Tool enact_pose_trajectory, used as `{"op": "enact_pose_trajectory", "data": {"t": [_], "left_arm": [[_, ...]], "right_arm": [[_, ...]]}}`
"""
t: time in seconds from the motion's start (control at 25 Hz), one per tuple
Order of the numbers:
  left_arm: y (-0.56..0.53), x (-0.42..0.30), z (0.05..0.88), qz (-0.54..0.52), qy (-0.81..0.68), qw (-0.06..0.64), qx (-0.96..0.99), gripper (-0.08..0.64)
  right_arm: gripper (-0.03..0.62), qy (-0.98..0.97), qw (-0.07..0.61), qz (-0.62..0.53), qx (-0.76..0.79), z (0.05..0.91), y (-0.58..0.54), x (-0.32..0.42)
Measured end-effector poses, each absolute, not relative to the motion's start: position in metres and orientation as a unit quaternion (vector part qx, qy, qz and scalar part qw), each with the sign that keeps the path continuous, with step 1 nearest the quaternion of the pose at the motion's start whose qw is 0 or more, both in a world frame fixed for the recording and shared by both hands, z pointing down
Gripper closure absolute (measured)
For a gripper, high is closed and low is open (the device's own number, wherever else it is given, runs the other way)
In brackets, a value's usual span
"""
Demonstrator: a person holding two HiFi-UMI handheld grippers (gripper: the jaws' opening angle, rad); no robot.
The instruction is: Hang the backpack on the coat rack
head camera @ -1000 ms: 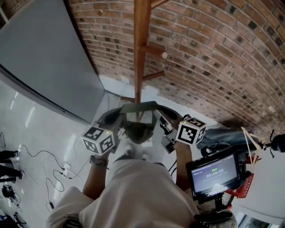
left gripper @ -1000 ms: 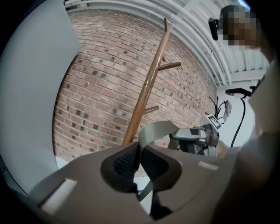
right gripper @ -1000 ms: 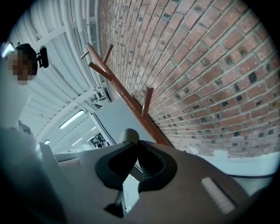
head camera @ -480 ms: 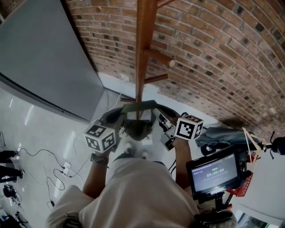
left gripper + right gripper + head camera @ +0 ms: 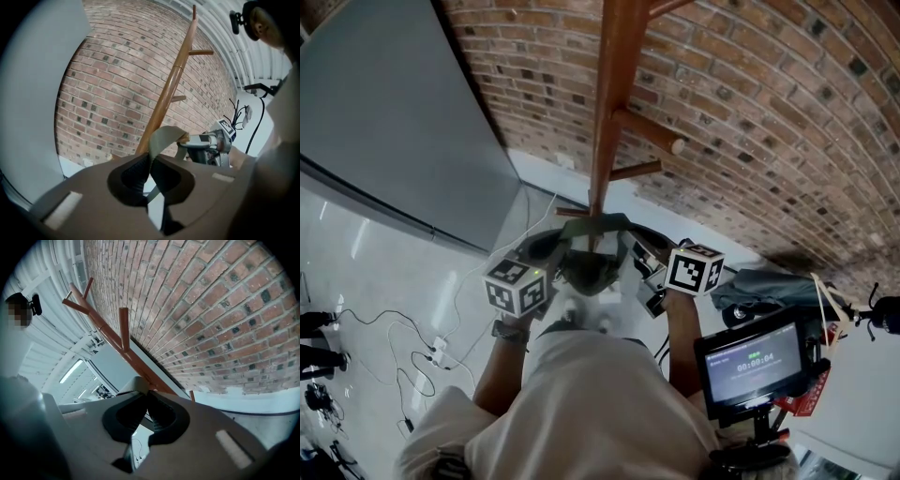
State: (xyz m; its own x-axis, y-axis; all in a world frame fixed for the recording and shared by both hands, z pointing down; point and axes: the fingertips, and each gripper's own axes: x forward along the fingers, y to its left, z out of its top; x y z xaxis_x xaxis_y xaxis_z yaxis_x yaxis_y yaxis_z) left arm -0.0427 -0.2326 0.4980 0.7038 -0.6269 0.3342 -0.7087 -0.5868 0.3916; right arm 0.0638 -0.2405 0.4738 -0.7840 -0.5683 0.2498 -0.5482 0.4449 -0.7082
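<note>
The fingers [image 5: 135, 174] of the left gripper [image 5: 151, 158] are pressed together on a grey-green strap [image 5: 164, 136], which curls up out of their tips and runs on toward the coat rack [image 5: 171, 89]. The fingers [image 5: 161, 420] of the right gripper [image 5: 145, 397] are also shut on this strap, with a fold of webbing showing just above their tips.

In the head view the strap is pulled level between the two grippers, across the front of the coat rack's pole and near its foot. Whether it touches the wood cannot be told. The backpack [image 5: 589, 270] hangs from the strap on the person's side of the rack, between the two marker cubes. It is on none of the pegs [image 5: 652, 131], which all jut out higher up the pole than the strap.

Behind the rack stands a brick wall [image 5: 769, 103]. Left of the rack a grey panel [image 5: 384, 112] meets that wall. Farther left, cables [image 5: 394, 337] trail over the pale floor [image 5: 356, 272]. Right of the rack and nearer the person, a small lit screen [image 5: 750, 361] sits on a stand.
</note>
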Motion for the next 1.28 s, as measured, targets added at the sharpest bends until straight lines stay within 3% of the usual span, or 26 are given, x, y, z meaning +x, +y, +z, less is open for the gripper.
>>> {"op": "enact_pose_trajectory", "data": {"t": [1.28], "left_arm": [[-0.231,-0.003,0.558,0.13,-0.311,0.313,0.888,0.551]], "right_arm": [[0.554,0.823,-0.018,-0.464,-0.326,0.529,-0.24,0.035]]}}
